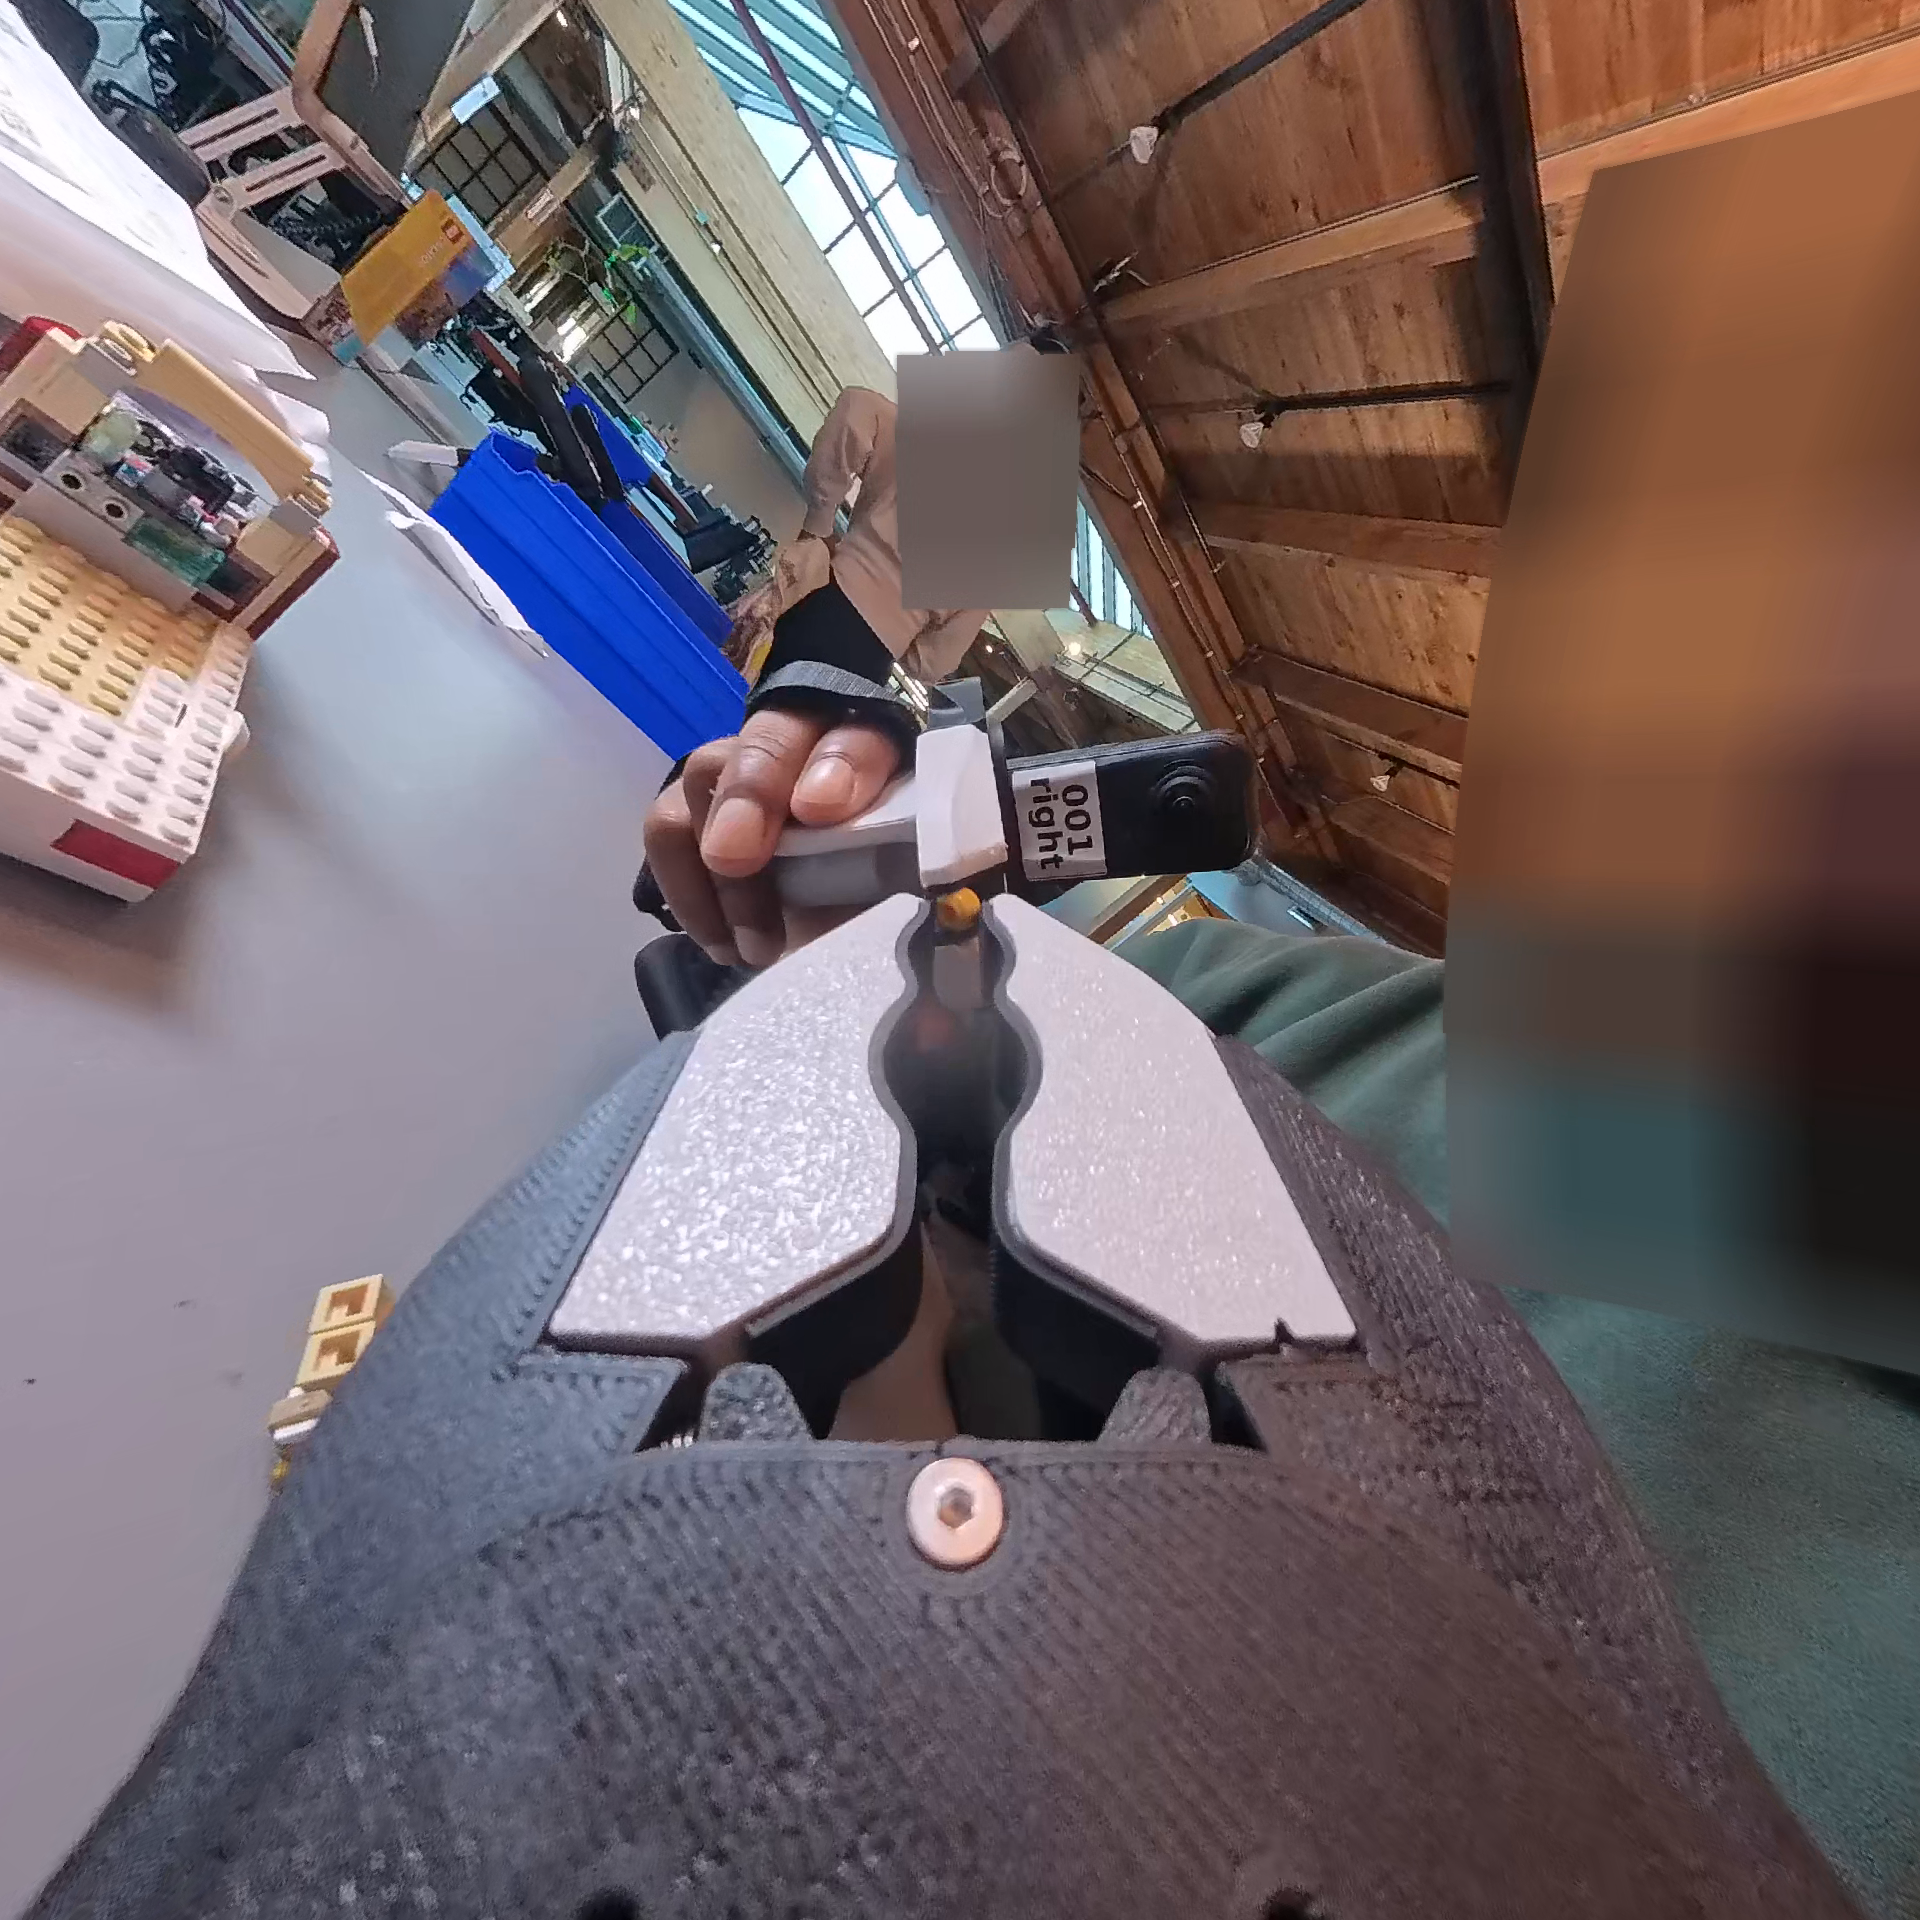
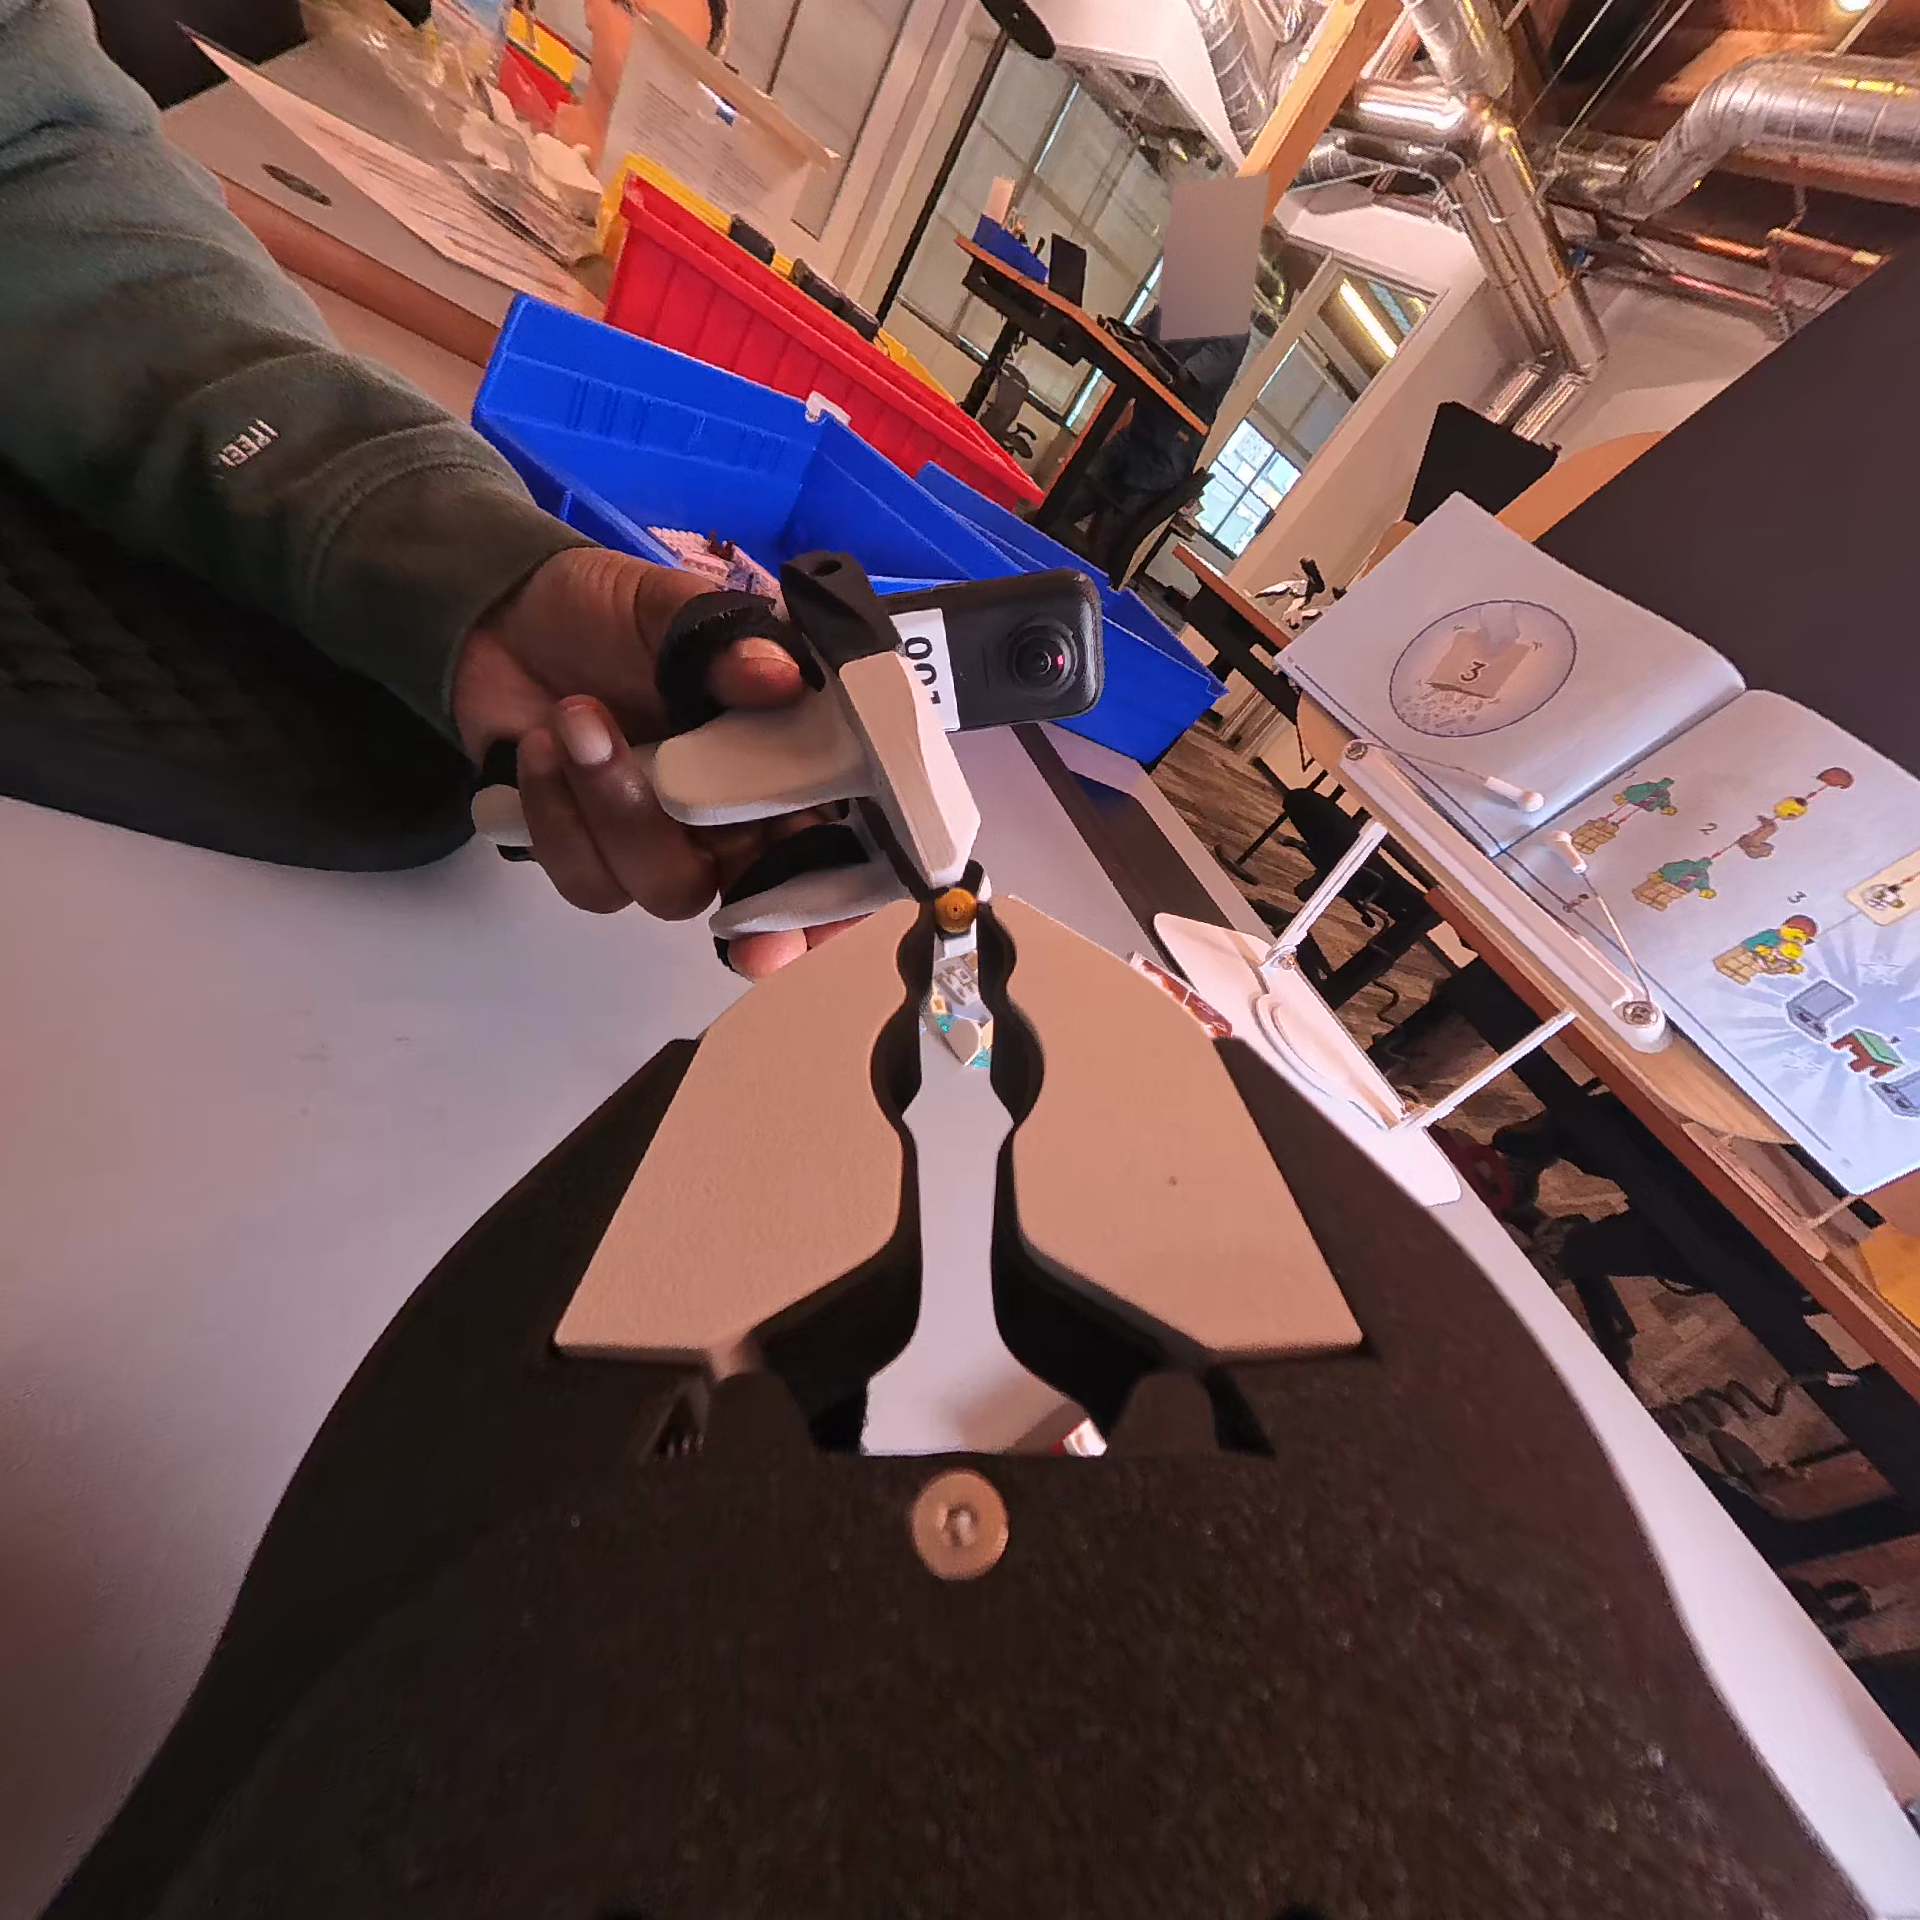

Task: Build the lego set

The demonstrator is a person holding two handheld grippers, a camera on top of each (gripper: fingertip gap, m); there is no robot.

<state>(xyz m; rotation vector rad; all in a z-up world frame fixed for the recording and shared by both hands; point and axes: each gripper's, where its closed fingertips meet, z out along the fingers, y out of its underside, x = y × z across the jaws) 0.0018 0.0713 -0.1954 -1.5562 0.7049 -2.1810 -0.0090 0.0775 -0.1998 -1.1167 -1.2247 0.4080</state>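
where both grippers (image 1: pixel 956 906) (image 2: pixel 954 909) pinch one small orange piece (image 2: pixel 952 908), blue bin (image 2: pixel 790 468) beyond with pale bricks

Both views bright, daylit; light enters through the tall windows (image 1: pixel 831 197) in the left wrist view and the panes (image 2: pixel 1049 208) behind the desks in the right wrist view; sky in the former near blown out. Strong wide-angle distortion — table edge (image 2: pixel 1101 831), beams (image 1: pixel 1299 260) and ducts (image 2: pixel 1507 187) bow toward the frame borders; horizon tilted in both. Near field soft: the black gripper body (image 1: pixel 935 1683) is blurred at the bottom edge; same for its counterpart (image 2: pixel 935 1714), which sits darker, in its own shade. Grey tabletop (image 1: pixel 364 1039) evenly lit, faint sheen, soft shadows only; mid-distance sharp. Rectangular blur patches overlie parts of the scene.
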